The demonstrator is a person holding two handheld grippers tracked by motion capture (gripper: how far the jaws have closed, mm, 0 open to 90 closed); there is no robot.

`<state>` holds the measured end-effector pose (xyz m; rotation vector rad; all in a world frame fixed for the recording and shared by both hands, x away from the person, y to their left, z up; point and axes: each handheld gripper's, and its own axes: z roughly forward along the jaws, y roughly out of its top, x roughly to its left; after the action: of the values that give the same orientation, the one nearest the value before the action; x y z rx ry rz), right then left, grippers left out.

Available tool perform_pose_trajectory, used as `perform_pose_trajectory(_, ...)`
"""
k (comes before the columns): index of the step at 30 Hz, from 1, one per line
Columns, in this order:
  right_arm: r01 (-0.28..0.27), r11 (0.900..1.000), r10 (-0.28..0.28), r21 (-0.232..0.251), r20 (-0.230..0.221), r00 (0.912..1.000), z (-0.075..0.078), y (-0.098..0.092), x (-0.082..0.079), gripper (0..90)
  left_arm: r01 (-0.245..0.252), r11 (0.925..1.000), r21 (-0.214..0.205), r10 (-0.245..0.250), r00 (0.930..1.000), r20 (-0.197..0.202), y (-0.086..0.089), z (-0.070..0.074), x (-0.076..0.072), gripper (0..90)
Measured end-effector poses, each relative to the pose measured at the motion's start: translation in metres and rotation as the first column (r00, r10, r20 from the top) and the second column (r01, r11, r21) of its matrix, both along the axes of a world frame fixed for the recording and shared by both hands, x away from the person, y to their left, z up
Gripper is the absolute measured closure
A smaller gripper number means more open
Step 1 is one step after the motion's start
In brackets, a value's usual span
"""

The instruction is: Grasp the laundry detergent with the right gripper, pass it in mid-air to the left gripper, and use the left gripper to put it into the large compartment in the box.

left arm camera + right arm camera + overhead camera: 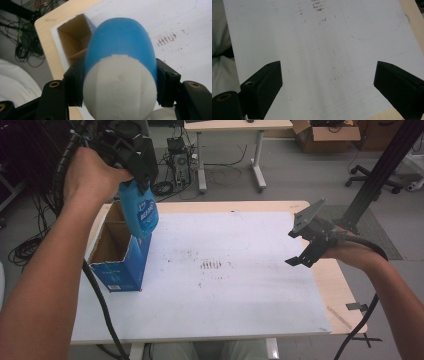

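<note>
Left gripper (137,182) clamps blue plastic bottle (139,212) by its white cap end, base down over open blue cardboard box (122,265) below, probably for dropping in. Right gripper (307,245) idles wide, empty.

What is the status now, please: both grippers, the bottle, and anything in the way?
Left gripper shut on blue bottle, above open box. Right gripper open, over bare white sheet. Nothing in the way.

I see lab or office workroom: grey floor, cable tangles (30,247), computer tower (176,146) under desk (235,125), cardboard box (325,135), office chair base (372,176), black metal frame (382,167).
</note>
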<state>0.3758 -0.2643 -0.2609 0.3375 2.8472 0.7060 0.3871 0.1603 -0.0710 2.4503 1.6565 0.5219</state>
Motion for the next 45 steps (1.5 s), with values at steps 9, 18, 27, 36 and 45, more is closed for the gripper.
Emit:
perform_pose_trajectory(9, 0.002, 1.0000, -0.002, -0.005, 0.004, 1.0000, -0.004, 0.002, -0.005, 8.0, -0.155, 0.9876, -0.025, 0.155, 0.9879, 0.007, 0.026, 0.000, 0.001, 38.1)
perform_pose_trajectory(18, 0.007, 1.0000, -0.007, 0.005, 0.006, 1.0000, -0.005, -0.003, -0.011, 8.3, -0.275, 0.9606, -0.037, 0.276, 0.9608, 0.021, 0.052, -0.005, 0.001, 38.2)
perform_pose_trajectory(27, 0.018, 0.9997, -0.018, 0.017, 0.008, 0.9998, -0.005, -0.008, -0.009, 8.2, -0.314, 0.9488, -0.033, 0.315, 0.9480, 0.043, 0.071, -0.021, 0.001, 38.2)
perform_pose_trajectory(36, 0.025, 0.9996, -0.025, 0.012, 0.001, 0.9997, -0.010, -0.011, -0.009, 8.6, -0.305, 0.9516, -0.035, 0.306, 0.9517, 0.023, 0.083, -0.062, 0.007, 38.2)
perform_pose_trajectory(45, 0.041, 0.9991, -0.041, 0.010, -0.001, 0.9991, -0.013, -0.016, -0.009, 8.6, -0.298, 0.9536, -0.046, 0.299, 0.9542, 0.018, 0.092, -0.101, 0.009, 38.2)
